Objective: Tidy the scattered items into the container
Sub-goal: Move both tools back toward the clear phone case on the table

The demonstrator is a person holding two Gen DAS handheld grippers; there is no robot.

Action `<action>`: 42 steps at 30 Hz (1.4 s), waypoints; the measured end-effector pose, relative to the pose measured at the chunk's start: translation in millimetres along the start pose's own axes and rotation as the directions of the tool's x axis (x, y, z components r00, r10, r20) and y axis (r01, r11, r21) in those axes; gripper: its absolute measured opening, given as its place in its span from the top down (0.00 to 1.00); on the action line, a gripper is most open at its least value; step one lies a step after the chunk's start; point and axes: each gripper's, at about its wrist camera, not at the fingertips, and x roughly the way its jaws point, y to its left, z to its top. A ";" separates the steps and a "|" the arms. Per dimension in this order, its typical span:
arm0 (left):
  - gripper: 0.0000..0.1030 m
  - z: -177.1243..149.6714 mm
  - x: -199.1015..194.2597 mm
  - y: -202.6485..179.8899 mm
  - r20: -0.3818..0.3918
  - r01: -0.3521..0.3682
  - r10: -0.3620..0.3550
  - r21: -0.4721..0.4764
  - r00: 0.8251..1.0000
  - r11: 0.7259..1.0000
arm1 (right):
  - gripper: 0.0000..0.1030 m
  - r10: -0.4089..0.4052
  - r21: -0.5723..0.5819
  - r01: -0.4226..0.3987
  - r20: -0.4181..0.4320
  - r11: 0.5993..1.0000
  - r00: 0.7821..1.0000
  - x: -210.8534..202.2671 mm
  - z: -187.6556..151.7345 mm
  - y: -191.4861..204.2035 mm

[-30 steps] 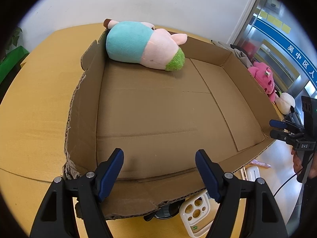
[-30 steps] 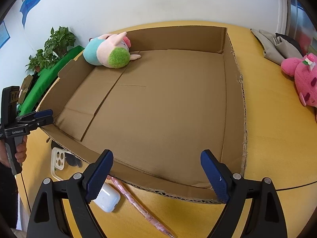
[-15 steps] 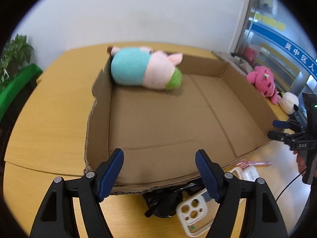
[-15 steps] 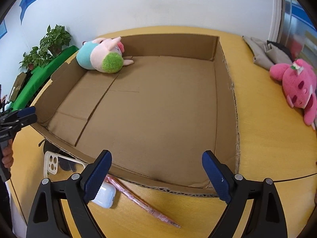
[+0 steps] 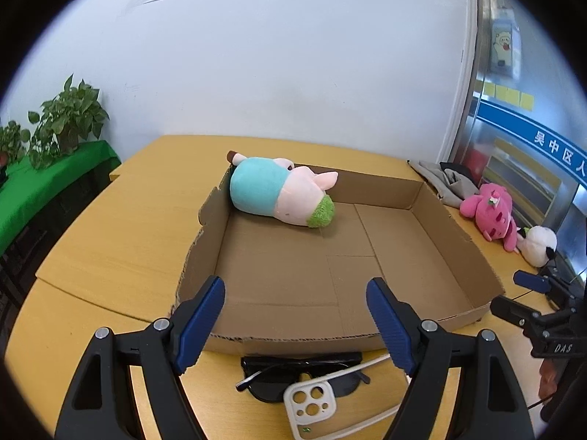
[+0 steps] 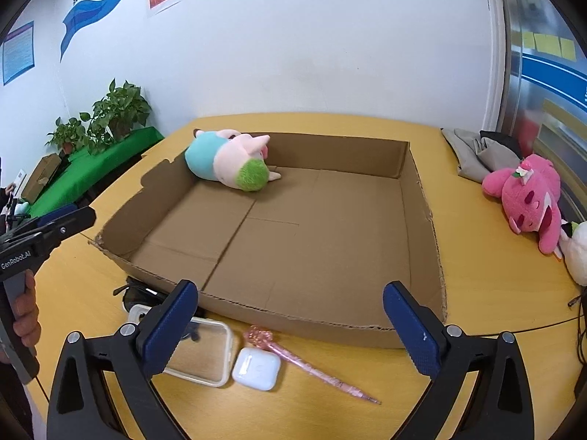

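Observation:
A shallow cardboard box (image 5: 455, 242) (image 6: 422, 216) lies on the yellow table. In its far left corner rests a teal and pink plush pig (image 5: 271, 192) (image 6: 223, 163). Before the box's near wall lie black sunglasses (image 5: 279, 370) (image 6: 139, 295), a phone case (image 5: 312, 407) (image 6: 198, 352), a white earbud case (image 6: 256, 365) and a pink pen (image 6: 312, 366). My left gripper (image 5: 293, 289) hangs above the near wall, its jaws opening with nothing between them. The right gripper (image 6: 290, 289) hovers over the same edge, jaws also opening and empty.
A pink plush (image 5: 489, 212) (image 6: 528, 198) and a white plush (image 5: 537, 244) (image 6: 579, 253) lie on the table right of the box. A grey cloth (image 5: 440, 179) (image 6: 477, 150) is bunched behind them. Potted plants (image 6: 117, 110) stand on a green ledge at the left.
Both grippers have risen and drawn back from the box, and the views have tilted up. The sunglasses, phone case, earbud case and pen now show fully. The right jaws stand wider.

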 end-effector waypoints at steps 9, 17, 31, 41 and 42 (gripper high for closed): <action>0.23 -9.6 -6.0 -13.5 -0.008 0.018 -0.018 0.027 1.000 0.999 | 0.00 -0.010 0.020 0.010 -0.002 1.000 1.000 -5.5 -8.2 5.8; 0.23 -17.6 -0.6 -16.3 -0.033 0.022 -0.021 0.028 0.999 0.999 | 0.00 -0.018 0.001 0.018 -0.012 1.000 1.000 -4.3 -10.9 13.1; 0.23 -54.8 9.1 1.2 -0.152 0.079 -0.081 -0.022 0.985 0.997 | 0.02 0.111 -0.022 -0.115 -0.134 0.993 0.985 28.9 -46.7 34.6; 0.39 -98.3 47.1 19.3 -0.331 0.116 -0.155 -0.133 0.931 0.984 | 0.02 0.143 -0.020 -0.149 -0.190 0.989 0.971 44.2 -60.9 47.9; 0.51 -102.2 52.9 18.6 -0.355 0.110 -0.151 -0.134 0.923 0.985 | 0.02 0.145 -0.021 -0.152 -0.194 0.988 0.970 44.8 -61.9 48.9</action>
